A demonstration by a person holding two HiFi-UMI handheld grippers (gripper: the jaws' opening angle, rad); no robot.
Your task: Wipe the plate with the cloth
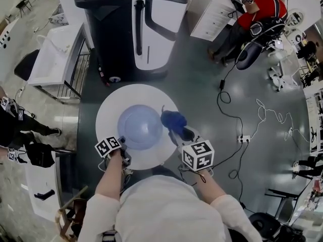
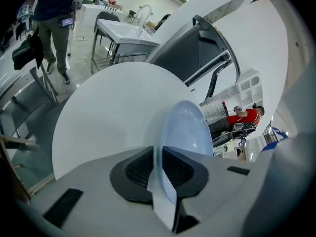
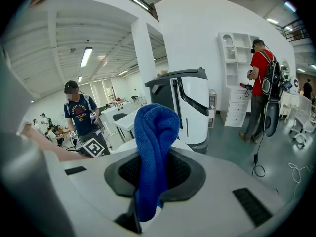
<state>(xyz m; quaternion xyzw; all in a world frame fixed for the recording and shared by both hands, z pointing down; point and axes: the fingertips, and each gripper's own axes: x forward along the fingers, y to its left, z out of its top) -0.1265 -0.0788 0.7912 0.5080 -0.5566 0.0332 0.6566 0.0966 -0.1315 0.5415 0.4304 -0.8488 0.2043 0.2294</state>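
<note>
A pale blue plate [image 1: 140, 126] sits over the middle of a round white table [image 1: 108, 110]. My left gripper [image 1: 121, 147] is shut on the plate's near rim. In the left gripper view the plate [image 2: 185, 130] runs edge-on between the closed jaws of the left gripper [image 2: 160, 169]. A blue cloth [image 1: 173, 120] hangs bunched at the plate's right rim, with my right gripper [image 1: 181, 132] shut on it. In the right gripper view the cloth [image 3: 153, 147] stands up out of the right gripper [image 3: 150, 174] and hides the plate.
A large black and white machine [image 1: 136, 29] stands just behind the table. Cables [image 1: 237, 120] and a power strip [image 1: 244, 138] lie on the floor to the right. A person in red [image 1: 257, 14] sits at the far right. A white bench [image 1: 53, 54] stands at the left.
</note>
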